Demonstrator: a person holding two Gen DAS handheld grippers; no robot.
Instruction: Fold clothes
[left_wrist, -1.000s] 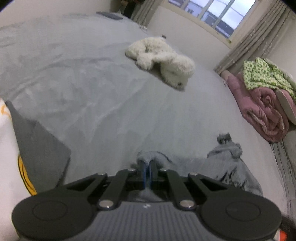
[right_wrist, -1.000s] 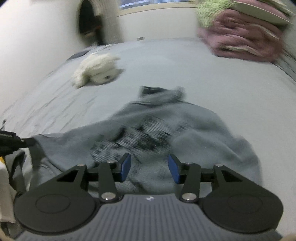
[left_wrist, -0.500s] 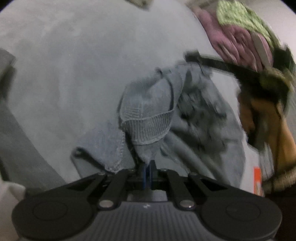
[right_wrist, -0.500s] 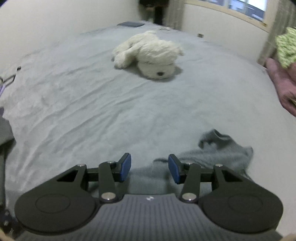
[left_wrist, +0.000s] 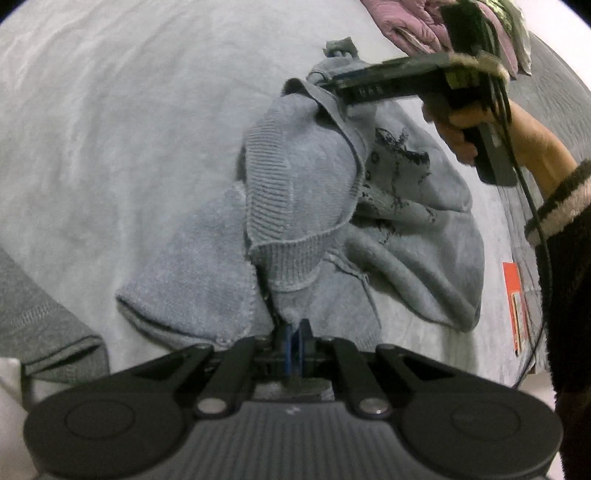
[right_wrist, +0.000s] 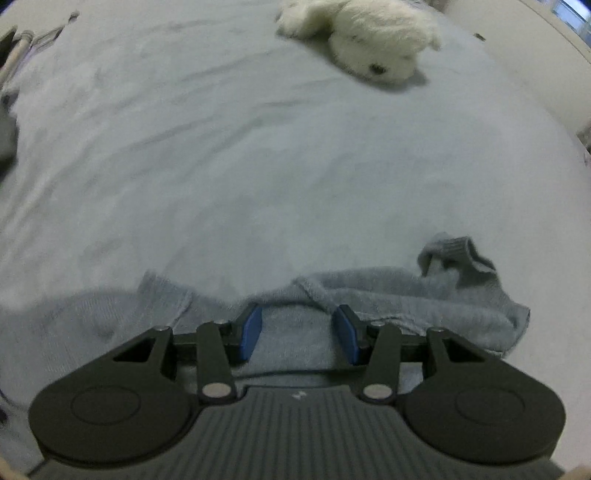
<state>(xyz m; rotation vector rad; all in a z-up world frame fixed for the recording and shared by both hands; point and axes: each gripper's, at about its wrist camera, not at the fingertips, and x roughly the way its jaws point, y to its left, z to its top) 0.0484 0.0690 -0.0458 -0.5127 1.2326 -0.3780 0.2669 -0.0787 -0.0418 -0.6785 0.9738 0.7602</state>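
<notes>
Soft cloth and matt plastic on a bed

The grey sweater (left_wrist: 295, 206) is fuzzy, fleecy knit with ribbed hems and a dark printed pattern, and the bed (right_wrist: 258, 166) cover under it is pale, matt, slightly wrinkled fabric. The left gripper (left_wrist: 294, 341) and right gripper (right_wrist: 298, 330) have matt black plastic bodies with ridged housing, dull metal rivets and smooth blue pads (right_wrist: 249, 332). Near the bed's far edge a white plush toy (right_wrist: 369, 33) looks shaggy, and a pink quilt (left_wrist: 410, 22) looks soft and puffy.
</notes>
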